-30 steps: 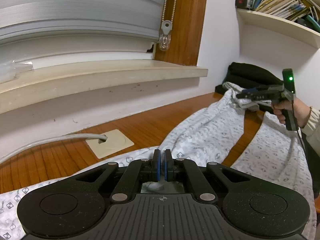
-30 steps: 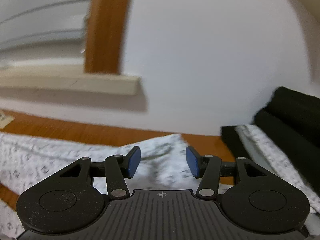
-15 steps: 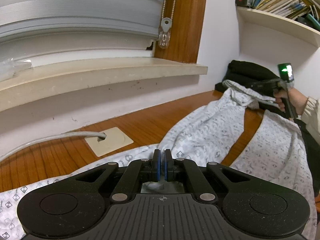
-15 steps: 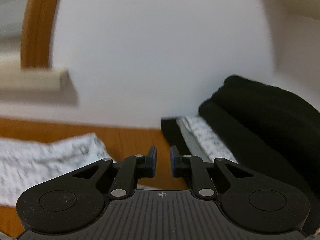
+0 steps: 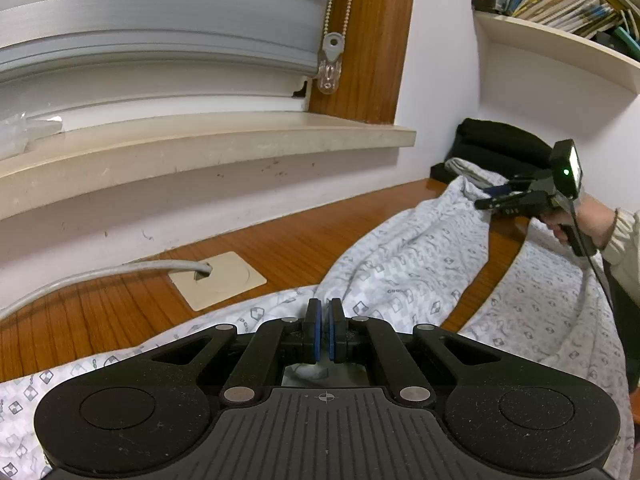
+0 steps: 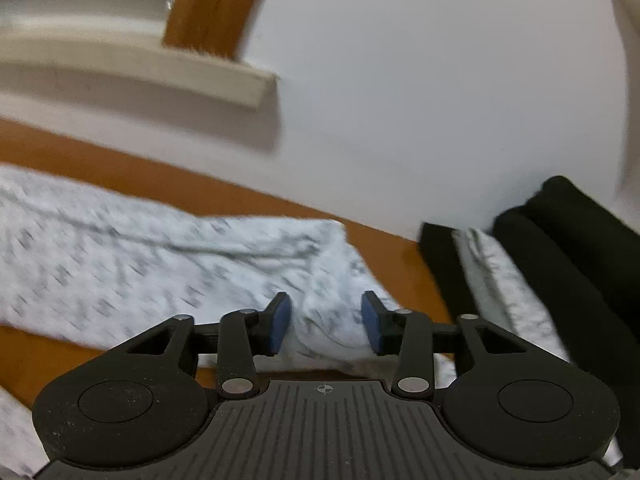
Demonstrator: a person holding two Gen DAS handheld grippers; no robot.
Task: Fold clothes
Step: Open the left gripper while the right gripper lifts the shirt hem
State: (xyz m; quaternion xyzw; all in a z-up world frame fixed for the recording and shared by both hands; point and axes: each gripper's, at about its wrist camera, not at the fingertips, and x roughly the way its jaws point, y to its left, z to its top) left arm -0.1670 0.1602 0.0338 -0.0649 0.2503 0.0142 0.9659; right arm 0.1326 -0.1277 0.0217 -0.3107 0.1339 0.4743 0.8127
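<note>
Our left tongs [image 5: 324,330] stay clamped on the patterned garment [image 5: 404,264] spread across the surface [image 5: 120,304]. Our right tongs [image 6: 326,326], nearly together half a second ago, are opening over its far-right end, so that grasp is not yet made.

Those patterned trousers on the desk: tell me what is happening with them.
A person is folding the white patterned trousers, which lie spread on the wooden desk, with a hand-held gripper in each hand. The left gripper is shut on the fabric at the near end. The right gripper sits over the far end of one leg with its fingers opening, cloth between them but not pinched. A folded black pile sits behind.
</note>
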